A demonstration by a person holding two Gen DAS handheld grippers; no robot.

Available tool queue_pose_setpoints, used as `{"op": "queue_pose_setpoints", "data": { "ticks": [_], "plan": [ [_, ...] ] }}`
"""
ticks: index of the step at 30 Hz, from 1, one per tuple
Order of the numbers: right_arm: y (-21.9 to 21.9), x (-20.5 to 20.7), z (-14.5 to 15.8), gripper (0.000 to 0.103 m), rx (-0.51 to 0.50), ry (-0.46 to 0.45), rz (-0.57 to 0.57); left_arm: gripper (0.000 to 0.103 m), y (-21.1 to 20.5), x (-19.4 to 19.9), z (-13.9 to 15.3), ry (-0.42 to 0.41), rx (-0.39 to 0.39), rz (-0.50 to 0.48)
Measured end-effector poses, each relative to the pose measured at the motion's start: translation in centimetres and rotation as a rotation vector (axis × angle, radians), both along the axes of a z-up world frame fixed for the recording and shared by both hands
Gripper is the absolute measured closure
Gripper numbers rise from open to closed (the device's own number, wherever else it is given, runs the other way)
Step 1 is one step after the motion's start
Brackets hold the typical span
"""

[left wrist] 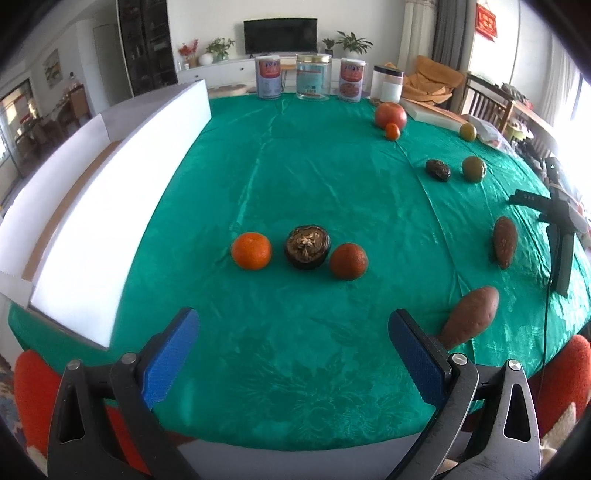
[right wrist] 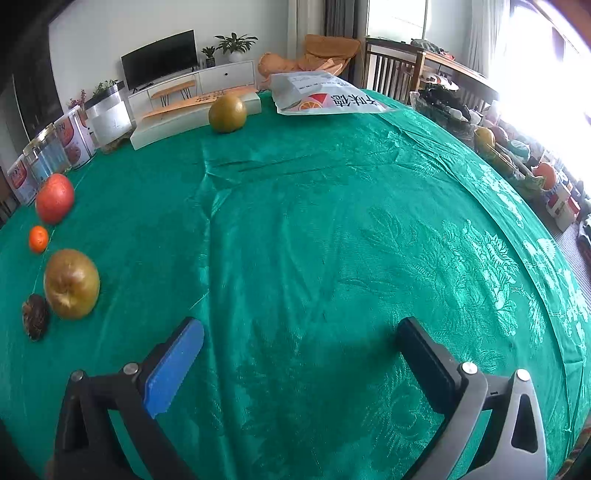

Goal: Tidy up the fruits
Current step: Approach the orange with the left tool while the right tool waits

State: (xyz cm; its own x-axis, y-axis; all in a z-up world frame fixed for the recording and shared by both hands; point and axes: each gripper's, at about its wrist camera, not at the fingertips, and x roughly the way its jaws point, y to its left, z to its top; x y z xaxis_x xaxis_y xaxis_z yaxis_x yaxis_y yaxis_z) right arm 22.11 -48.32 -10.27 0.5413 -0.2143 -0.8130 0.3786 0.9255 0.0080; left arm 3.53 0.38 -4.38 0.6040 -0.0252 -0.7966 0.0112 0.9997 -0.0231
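Both the left gripper [left wrist: 293, 332] and right gripper [right wrist: 301, 343] gape wide, holding nothing. At twelve o'clock from the left one, two oranges [left wrist: 251, 250] flank a walnut [left wrist: 307, 246], seemingly lined up for sorting.

A flat black television [left wrist: 280, 36] stands on a long white low cabinet [left wrist: 221, 70] against the far white wall, with green potted plants [left wrist: 352, 41] beside it. A tall dark glass-fronted cabinet [left wrist: 147, 44] rises at far left. At right, a dark wooden slatted chair [right wrist: 391, 70] stands before pale curtains [right wrist: 484, 33], where bright daylight floods through the window [right wrist: 546, 92].
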Motion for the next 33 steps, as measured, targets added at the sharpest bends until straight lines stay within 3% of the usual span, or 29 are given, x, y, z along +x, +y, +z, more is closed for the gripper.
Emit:
{"op": "queue_pose_setpoints", "data": {
  "ticks": [16,33],
  "plan": [
    [0.0,-0.1,0.0,0.000,-0.001,-0.001,0.001,0.001,-0.5,0.0,-0.5,0.010,-0.028,-0.017],
    [0.0,0.0,0.0,0.000,-0.002,-0.001,0.001,0.001,1.3,0.9,-1.3,0.040,-0.059,0.046]
  ]
}}
